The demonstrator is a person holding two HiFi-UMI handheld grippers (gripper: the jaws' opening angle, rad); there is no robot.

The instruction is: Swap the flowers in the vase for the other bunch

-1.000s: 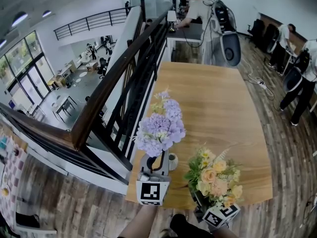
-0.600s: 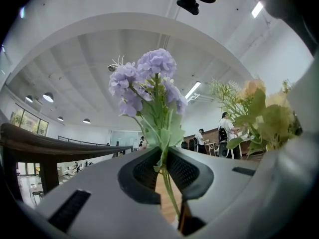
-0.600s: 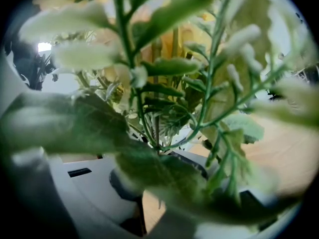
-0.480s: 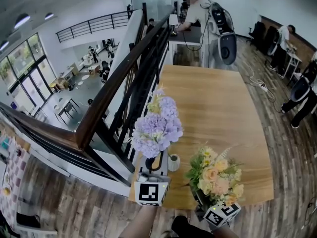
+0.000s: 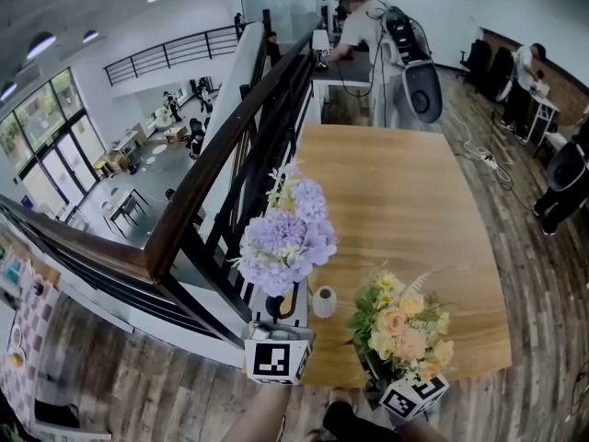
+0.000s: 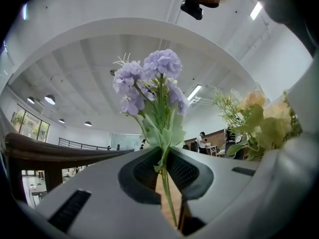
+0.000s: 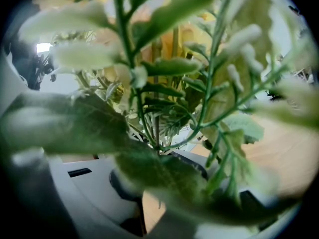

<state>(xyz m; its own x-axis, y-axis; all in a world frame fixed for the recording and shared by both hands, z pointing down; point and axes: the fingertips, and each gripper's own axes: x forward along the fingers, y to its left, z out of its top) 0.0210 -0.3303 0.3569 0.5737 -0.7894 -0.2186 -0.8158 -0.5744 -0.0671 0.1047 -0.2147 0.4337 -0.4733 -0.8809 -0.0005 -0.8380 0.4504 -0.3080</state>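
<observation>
The left tongs (image 6: 167,156) are clamped on the thin green stems of a bunch of purple flowers (image 6: 152,81), which stands upright above the closed jaws. The right tongs (image 7: 159,156) are pressed shut on the stems of a bunch of peach and yellow flowers (image 7: 164,73), whose leaves fill most of the right gripper view. In the head view both bunches are held over the near end of a long wooden table (image 5: 396,191), purple on the left, peach on the right, apart from each other. A small white vase (image 5: 323,302) stands on the table between them, just beside the left tongs. A dark wooden railing (image 5: 221,168) runs along the table's left edge, with a lower floor visible beyond it.
</observation>
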